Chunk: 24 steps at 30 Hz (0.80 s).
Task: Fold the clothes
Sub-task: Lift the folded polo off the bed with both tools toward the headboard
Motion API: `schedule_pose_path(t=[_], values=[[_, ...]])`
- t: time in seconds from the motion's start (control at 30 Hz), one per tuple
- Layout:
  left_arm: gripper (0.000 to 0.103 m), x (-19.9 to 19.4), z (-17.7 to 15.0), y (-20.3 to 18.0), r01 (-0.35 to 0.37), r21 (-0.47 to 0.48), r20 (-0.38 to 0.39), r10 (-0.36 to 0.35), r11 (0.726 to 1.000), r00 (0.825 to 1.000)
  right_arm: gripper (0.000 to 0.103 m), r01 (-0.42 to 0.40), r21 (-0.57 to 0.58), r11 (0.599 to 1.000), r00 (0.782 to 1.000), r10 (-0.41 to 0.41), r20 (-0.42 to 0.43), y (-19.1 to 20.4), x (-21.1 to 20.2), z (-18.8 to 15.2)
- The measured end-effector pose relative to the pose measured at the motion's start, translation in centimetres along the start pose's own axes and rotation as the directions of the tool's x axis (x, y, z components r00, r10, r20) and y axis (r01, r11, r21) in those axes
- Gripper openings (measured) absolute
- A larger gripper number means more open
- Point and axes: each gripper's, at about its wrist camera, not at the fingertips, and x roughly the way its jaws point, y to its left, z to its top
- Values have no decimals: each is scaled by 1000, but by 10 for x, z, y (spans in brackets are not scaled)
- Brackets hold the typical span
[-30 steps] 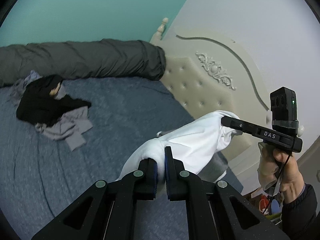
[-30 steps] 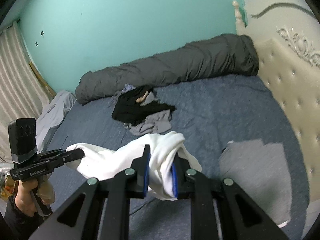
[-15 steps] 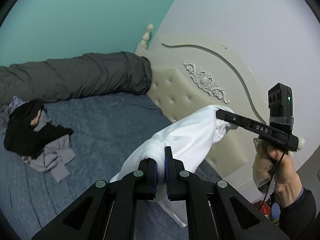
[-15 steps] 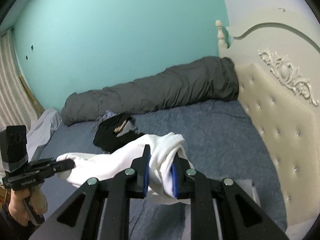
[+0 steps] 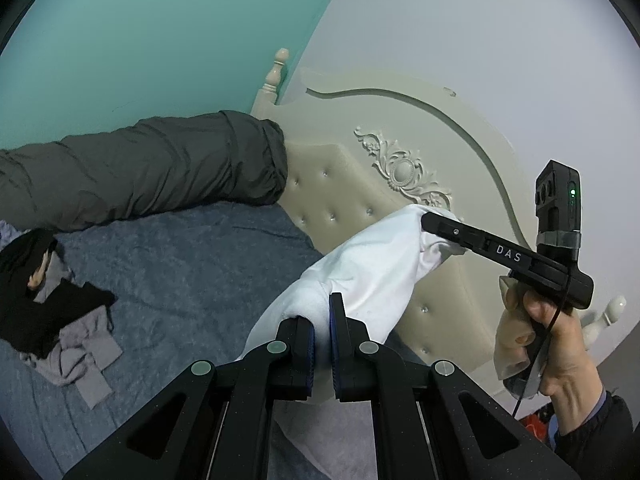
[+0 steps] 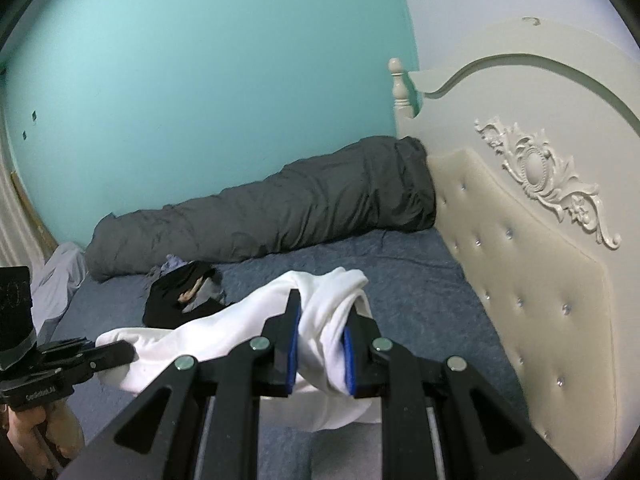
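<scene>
At far left in the left wrist view we see a heap of black and grey clothes (image 5: 52,320) on the blue-grey bedspread (image 5: 192,264), cut off by the picture edge, so we cannot count the pieces. Behind them lies a long dark grey rolled duvet (image 5: 140,172). In the middle, our left gripper (image 5: 320,312) pinches a fold of the white soft garment (image 5: 372,264), its jaws pressed nearly together. The garment hangs in the air above the bed; its lower part is hidden behind the gripper. To the right, our right gripper (image 5: 430,222) clamps a thicker bunch of it before the cream tufted headboard (image 5: 360,184).
</scene>
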Motion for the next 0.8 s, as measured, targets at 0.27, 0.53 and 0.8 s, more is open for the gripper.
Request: schedule_pose_path(t=[0.27, 0.53, 0.8], values=[[6, 42, 14, -2, -5, 0, -7, 5, 1000, 1000, 17, 50, -7, 999, 998, -50, 45, -34, 15, 10], [6, 92, -31, -22, 22, 11, -111, -21, 1000, 994, 17, 110, -1, 994, 994, -110, -17, -78, 28, -24], [6, 93, -81, -40, 51, 17, -179, -47, 999, 983, 17, 102, 2, 995, 989, -101, -104, -105, 14, -80]])
